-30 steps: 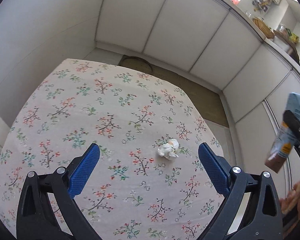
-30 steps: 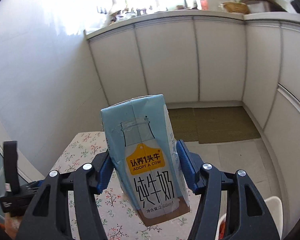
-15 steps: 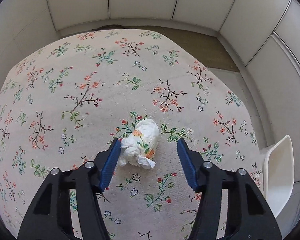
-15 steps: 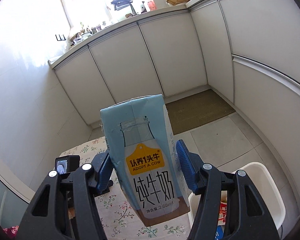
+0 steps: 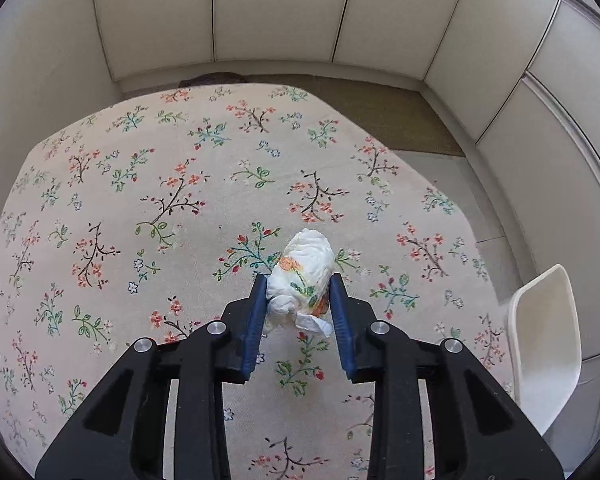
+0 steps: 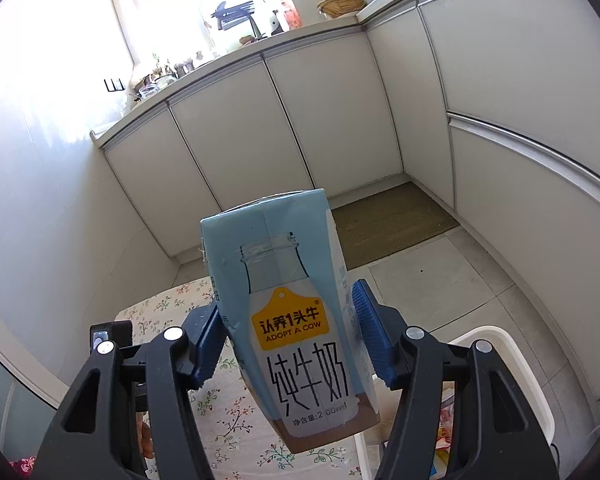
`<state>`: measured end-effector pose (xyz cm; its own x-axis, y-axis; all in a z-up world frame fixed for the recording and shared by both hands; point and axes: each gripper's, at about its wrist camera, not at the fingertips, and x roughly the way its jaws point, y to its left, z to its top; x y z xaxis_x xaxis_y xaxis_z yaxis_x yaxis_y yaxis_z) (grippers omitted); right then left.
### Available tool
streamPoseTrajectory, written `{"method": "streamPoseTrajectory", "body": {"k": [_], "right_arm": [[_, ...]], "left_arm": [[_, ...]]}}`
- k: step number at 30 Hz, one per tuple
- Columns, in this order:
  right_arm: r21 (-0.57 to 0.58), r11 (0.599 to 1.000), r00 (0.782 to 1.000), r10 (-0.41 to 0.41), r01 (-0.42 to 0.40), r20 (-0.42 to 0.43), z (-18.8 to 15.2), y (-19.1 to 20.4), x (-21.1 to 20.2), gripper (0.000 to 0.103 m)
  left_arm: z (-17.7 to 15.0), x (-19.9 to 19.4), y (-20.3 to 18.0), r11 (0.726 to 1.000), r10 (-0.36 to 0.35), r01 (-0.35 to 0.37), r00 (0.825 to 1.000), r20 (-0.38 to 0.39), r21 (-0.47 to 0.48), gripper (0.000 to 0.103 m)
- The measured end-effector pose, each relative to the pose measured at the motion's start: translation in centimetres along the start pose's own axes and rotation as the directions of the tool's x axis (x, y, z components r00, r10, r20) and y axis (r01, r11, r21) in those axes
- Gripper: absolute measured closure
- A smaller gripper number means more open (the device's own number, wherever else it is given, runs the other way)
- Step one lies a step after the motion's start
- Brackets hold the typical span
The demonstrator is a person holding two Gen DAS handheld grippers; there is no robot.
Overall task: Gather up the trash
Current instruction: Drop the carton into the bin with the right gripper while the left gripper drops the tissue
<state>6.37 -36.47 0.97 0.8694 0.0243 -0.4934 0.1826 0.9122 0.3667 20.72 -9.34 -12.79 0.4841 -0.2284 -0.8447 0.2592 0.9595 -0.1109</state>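
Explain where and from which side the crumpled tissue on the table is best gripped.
Grip the tissue across its narrow middle, coming from its near end along its length, as the left claw does: it lies lengthwise on the tablecloth, so both flanks meet the pads.

Kitchen surroundings, non-task items

Floral tablecloth (image 5: 148, 208) covers the counter. White cabinet doors (image 6: 236, 132) line the walls beyond its far edge; a brown floor mat (image 6: 392, 220) lies at their base. Worktop (image 6: 204, 68) above carries jars and utensils under a bright window (image 6: 168, 4).
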Motion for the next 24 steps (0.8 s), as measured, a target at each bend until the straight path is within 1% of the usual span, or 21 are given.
{"method": "streamPoseTrajectory", "body": {"k": [5, 7, 10, 16, 19, 22, 23, 24], "right_arm": [[-0.001, 1.0, 0.999, -0.026, 0.026, 0.04, 0.3, -1.3, -1.9, 0.044], [0.004, 0.999, 0.998, -0.044, 0.044, 0.049, 0.3, -2.0, -2.4, 0.044], [0.011, 0.996, 0.993, -0.093, 0.093, 0.069, 0.1, -3.4, -3.2, 0.044], [0.051, 0.982, 0.977, -0.189, 0.184, 0.104, -0.4, -6.4, -4.9, 0.043], [0.056, 0.975, 0.971, -0.221, 0.217, 0.095, -1.1, -7.5, -5.1, 0.043], [0.048, 0.969, 0.968, -0.245, 0.243, 0.048, -1.9, -8.5, -4.8, 0.041], [0.051, 0.967, 0.968, -0.25, 0.248, 0.036, -2.2, -8.8, -4.8, 0.032], [0.055, 0.965, 0.966, -0.257, 0.256, 0.024, -2.5, -9.3, -4.9, 0.028]], "left_arm": [[-0.5, -5.0, -2.1, 0.999, -0.037, 0.038, 0.993, 0.115, -0.007, 0.073], [-0.6, -7.0, -3.3, 0.998, -0.059, 0.06, 0.986, 0.158, 0.0, 0.073], [-1.0, -9.5, -5.2, 0.996, -0.089, 0.087, 0.974, 0.21, 0.015, 0.073], [-1.9, -12.4, -9.3, 0.991, -0.133, 0.123, 0.944, 0.302, 0.05, 0.073], [-2.5, -13.0, -11.7, 0.987, -0.16, 0.141, 0.93, 0.332, 0.081, 0.073], [-2.7, -13.3, -14.2, 0.979, -0.202, 0.177, 0.916, 0.347, 0.102, 0.073], [-2.8, -13.3, -14.8, 0.976, -0.214, 0.188, 0.913, 0.347, 0.107, 0.073], [-2.8, -13.2, -15.7, 0.973, -0.228, 0.2, 0.911, 0.345, 0.115, 0.073]]}}
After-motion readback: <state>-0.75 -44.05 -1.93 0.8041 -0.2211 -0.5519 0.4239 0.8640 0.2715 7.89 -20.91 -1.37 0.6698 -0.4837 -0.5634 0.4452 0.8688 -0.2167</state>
